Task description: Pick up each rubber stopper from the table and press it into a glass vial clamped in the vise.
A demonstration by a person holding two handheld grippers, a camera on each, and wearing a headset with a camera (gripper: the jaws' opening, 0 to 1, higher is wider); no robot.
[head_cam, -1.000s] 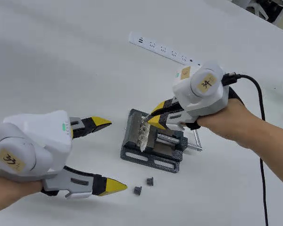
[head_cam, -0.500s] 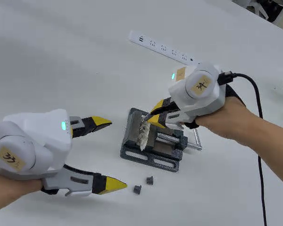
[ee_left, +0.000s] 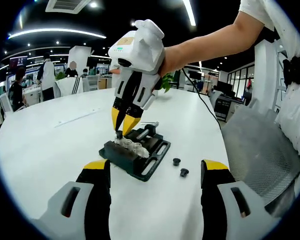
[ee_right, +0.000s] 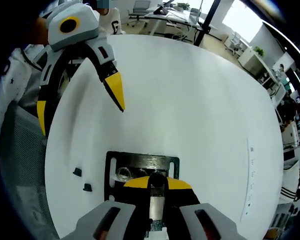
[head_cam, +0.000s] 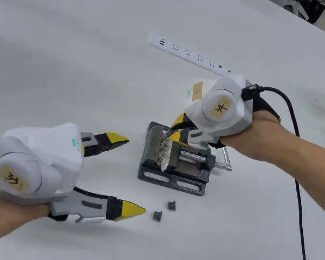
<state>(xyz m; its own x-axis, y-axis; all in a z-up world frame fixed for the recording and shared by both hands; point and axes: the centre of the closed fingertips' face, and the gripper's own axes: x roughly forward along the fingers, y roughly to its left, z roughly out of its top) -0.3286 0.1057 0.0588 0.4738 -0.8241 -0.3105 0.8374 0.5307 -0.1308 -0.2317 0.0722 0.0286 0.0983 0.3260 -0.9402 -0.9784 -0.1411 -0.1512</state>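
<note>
Surface (head_cam: 70, 65): white and bare around the work, so there is room to come down on the vise from straight above.
Power strip (head_cam: 189, 54): lies well behind the vise, and no marking on it can be read.
Left hand-held gripper (head_cam: 132, 174): jaws wide apart and holding nothing. It hovers left of the vise and is best kept clear so it does not nudge the clamp.
Right hand-held gripper (ee_left: 121, 125): tips pinched on the held stopper and poised over the far end of the vial row. My judgement is to keep it upright and push straight down, since a sideways load could crack the glass.
Vise (head_cam: 168, 179): sits mid-surface and clamps the vials. It looks unfixed, so press gently enough that it does not slide.
Glass vials (ee_right: 124, 173): stand in a row between the vise jaws, with one open mouth just beside the tips. Centre the plug over the mouth before pressing.
Held stopper (ee_left: 119, 134): small and dark, at the gripper tips just above a vial. I cannot tell whether it is seated.
Loose stoppers (head_cam: 171, 206): two on the surface just in front of the vise, near the left tips.
Writing: a handwritten "34" sticker (head_cam: 223, 106) on the right unit and "33" (head_cam: 11, 181) on the left.
</note>
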